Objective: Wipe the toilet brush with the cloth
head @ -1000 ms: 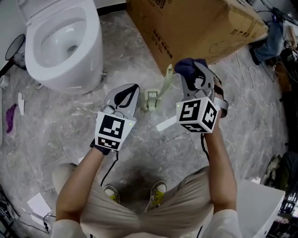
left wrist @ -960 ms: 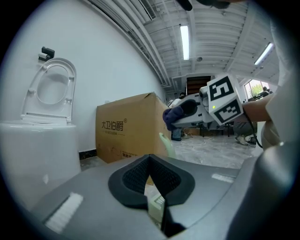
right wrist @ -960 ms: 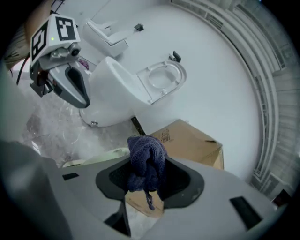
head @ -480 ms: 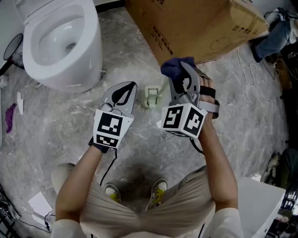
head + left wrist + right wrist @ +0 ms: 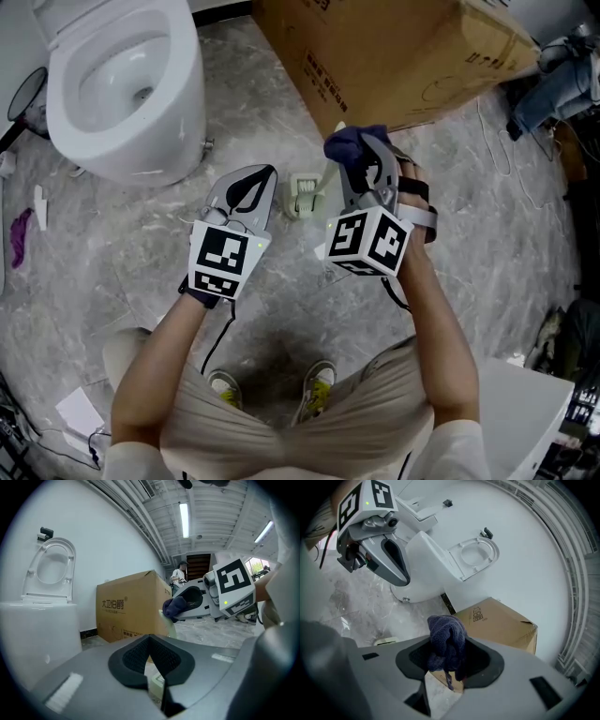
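Note:
The pale green toilet brush lies on the floor, its head [image 5: 303,197] between my two grippers and its handle [image 5: 331,169] slanting up toward the box. My right gripper [image 5: 361,150] is shut on a dark blue cloth [image 5: 352,141], which sits against the handle's upper end. In the right gripper view the cloth [image 5: 446,637] bunches out between the pads. My left gripper [image 5: 255,183] hovers just left of the brush head with its pads together and nothing between them; in its own view [image 5: 151,644] the handle [image 5: 169,626] and the cloth [image 5: 176,607] show ahead.
A white toilet [image 5: 122,84] with its seat up stands at the far left. A large cardboard box [image 5: 394,56] lies right behind the brush. A purple scrap [image 5: 21,234] sits at the left edge, a white unit [image 5: 520,412] at the bottom right, and cables on the floor at right.
My right gripper has carried the cloth left and away from me onto the brush handle's upper end. The left gripper has hardly moved.

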### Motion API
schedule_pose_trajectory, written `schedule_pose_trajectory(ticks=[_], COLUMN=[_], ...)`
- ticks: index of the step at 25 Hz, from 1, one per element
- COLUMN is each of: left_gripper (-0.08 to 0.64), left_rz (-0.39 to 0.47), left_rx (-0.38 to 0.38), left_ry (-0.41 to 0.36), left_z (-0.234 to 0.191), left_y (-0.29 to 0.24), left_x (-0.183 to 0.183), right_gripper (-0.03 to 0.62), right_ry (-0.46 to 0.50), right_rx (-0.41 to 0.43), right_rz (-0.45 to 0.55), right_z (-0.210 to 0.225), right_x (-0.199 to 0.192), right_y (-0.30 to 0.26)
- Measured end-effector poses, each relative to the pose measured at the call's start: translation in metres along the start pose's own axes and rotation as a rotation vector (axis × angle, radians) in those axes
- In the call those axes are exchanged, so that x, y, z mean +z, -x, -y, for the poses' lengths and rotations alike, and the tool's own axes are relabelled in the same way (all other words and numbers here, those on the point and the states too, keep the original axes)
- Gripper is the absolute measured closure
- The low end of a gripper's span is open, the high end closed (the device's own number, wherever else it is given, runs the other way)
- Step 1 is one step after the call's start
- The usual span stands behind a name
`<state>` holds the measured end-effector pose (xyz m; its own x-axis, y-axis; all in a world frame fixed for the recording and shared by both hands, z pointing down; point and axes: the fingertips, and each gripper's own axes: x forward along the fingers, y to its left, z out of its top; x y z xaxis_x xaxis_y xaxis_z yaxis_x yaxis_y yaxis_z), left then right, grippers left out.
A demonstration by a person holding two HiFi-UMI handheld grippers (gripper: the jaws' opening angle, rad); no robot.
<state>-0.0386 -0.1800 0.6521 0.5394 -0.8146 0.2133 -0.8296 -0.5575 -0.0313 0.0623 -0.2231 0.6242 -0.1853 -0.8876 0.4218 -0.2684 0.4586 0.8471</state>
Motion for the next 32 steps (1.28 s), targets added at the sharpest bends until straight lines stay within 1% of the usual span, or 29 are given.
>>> schedule_pose_trajectory(ticks=[8,12,14,19,26,32], left_gripper=[0.558,0.558,0.558,0.558,0.558,0.558], left_rz=[-0.001,0.006,0.011,0.01,0.006,0.003], left_rx=[0.006,-0.012,-0.023,-0.031,-0.018,-0.013], left_ry=[0.002,-0.001,-0.005,-0.003,-0.002,-0.002], left_z=[-0.001,0.006,0.008,0.009,0.005,0.004], left_y=[-0.002,-0.004,-0.004,-0.006,-0.007,-0.007], left_x=[0.0,0.005,0.007,0.007,0.005,0.005], right_gripper=[0.422,0.422,0.422,0.422,0.422,0.422], right_ry=[0.027,0.105,0.132,0.128,0.127,0.15], right_rx=[0.014,-0.036,-0.043,0.02,0.057,0.099], right_rz=[-0.032,-0.035,-0.03,-0.044,-0.055,-0.076], right_z=[-0.01,-0.009,-0.014,-0.033,-0.047,-0.062], right_x=[-0.009,0.005,0.012,0.004,-0.003,-0.007], right_y=[0.0,0.015,0.019,0.013,0.007,0.002])
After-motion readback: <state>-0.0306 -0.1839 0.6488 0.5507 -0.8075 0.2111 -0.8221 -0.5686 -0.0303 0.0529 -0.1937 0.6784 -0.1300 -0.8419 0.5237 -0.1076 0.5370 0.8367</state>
